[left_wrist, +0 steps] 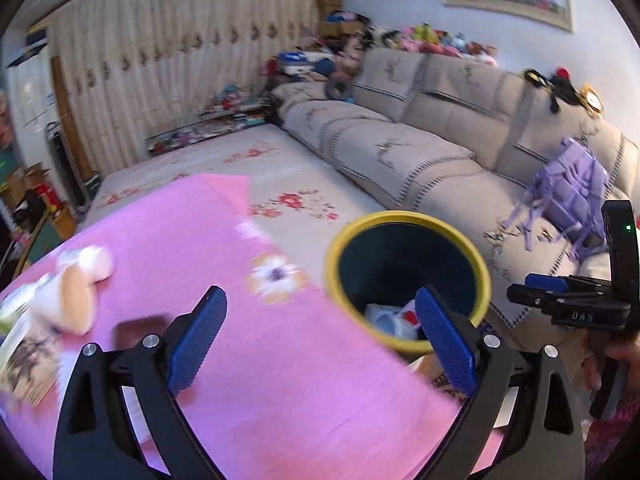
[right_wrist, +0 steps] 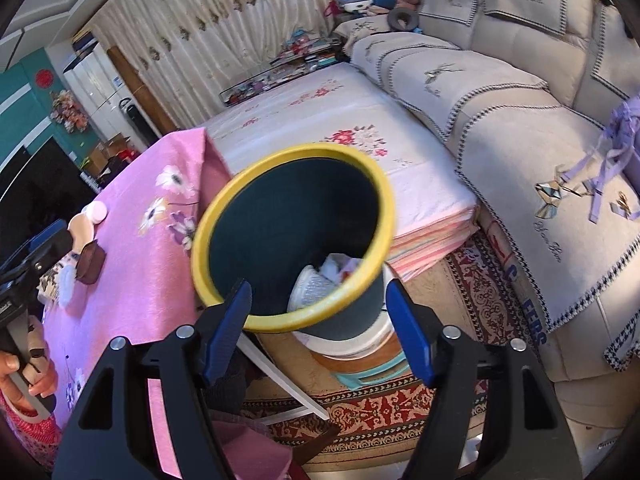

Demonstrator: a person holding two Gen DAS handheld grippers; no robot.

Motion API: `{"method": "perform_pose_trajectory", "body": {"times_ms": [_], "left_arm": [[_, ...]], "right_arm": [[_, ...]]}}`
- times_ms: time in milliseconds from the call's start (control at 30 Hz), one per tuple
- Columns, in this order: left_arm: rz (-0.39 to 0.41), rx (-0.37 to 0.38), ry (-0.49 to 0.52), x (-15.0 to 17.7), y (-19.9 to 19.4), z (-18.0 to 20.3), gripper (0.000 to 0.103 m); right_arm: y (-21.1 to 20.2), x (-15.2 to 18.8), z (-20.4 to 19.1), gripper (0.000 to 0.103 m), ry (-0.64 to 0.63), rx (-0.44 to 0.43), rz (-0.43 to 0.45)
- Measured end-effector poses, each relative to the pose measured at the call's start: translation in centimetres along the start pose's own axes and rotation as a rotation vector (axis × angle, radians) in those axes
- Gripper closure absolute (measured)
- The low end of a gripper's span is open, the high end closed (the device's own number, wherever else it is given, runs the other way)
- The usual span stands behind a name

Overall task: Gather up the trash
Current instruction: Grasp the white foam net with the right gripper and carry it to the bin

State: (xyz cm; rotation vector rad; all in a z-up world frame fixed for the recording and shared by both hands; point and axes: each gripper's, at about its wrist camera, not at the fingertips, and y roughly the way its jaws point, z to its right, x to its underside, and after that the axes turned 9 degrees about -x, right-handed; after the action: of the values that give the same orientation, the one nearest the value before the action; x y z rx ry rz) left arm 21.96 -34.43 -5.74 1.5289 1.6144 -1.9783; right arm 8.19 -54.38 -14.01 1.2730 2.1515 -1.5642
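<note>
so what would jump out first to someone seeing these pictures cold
The dark bin with a bright yellow rim dominates both views, standing beside the table's corner with white trash in its bottom. Next is the vivid pink flowered tablecloth to its left, with a plush toy lying on it. Behind runs a long beige sofa with a purple backpack on the seat.

Both grippers, left gripper (left_wrist: 320,316) and right gripper (right_wrist: 318,312), have black frames, blue ribbed pads (silver screws).
</note>
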Motion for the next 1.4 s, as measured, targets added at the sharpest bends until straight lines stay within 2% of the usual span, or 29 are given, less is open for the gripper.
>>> {"method": "perform_pose_trajectory", "body": {"times_ms": [133,300,467,600,800,967,1100,1133,1167,1267,1400], "left_arm": [[0.021,-0.116,-0.103,3.5,-3.1,-7.1,0.009],[0.013,-0.315,-0.228,8.4,-5.7,-15.5,0.009],[0.022,-0.458,-0.306,12.3,-8.7,-21.1,0.009],[0.012,-0.523,-0.360,15.5,-10.1,-24.8,0.009],[0.018,-0.587,-0.431,18.6,-10.9,-27.7,0.009],[0.037,-0.549,-0.508,19.1,-11.5,-28.7,0.009],[0.045,-0.527,-0.546,19.2,-11.5,-29.3,0.009],[0.043,-0.525,-0.547,19.3,-11.3,-29.3,0.009],[0.040,-0.526,-0.547,19.2,-11.2,-29.2,0.009],[0.043,-0.534,-0.537,19.2,-11.2,-28.9,0.009],[0.058,-0.539,-0.540,19.3,-11.4,-28.6,0.009]], "right_arm": [[2.1,-0.2,-4.4,0.037,-0.077,-0.042,-0.040],[4.7,-0.4,-11.7,0.037,-0.201,-0.119,-0.079],[7.3,0.4,-20.0,0.037,-0.330,-0.207,-0.122],[8.9,0.8,-25.6,0.037,-0.394,-0.265,-0.128],[11.8,1.5,-31.5,0.037,-0.473,-0.277,-0.144],[14.9,1.7,-33.9,0.037,-0.492,-0.264,-0.183],[16.6,1.9,-34.1,0.039,-0.479,-0.258,-0.214],[16.8,2.0,-34.2,0.043,-0.478,-0.263,-0.220],[16.9,2.2,-34.3,0.058,-0.484,-0.270,-0.224],[16.6,2.5,-34.3,0.074,-0.489,-0.279,-0.208],[14.5,2.4,-34.4,0.084,-0.485,-0.323,-0.147]]}}
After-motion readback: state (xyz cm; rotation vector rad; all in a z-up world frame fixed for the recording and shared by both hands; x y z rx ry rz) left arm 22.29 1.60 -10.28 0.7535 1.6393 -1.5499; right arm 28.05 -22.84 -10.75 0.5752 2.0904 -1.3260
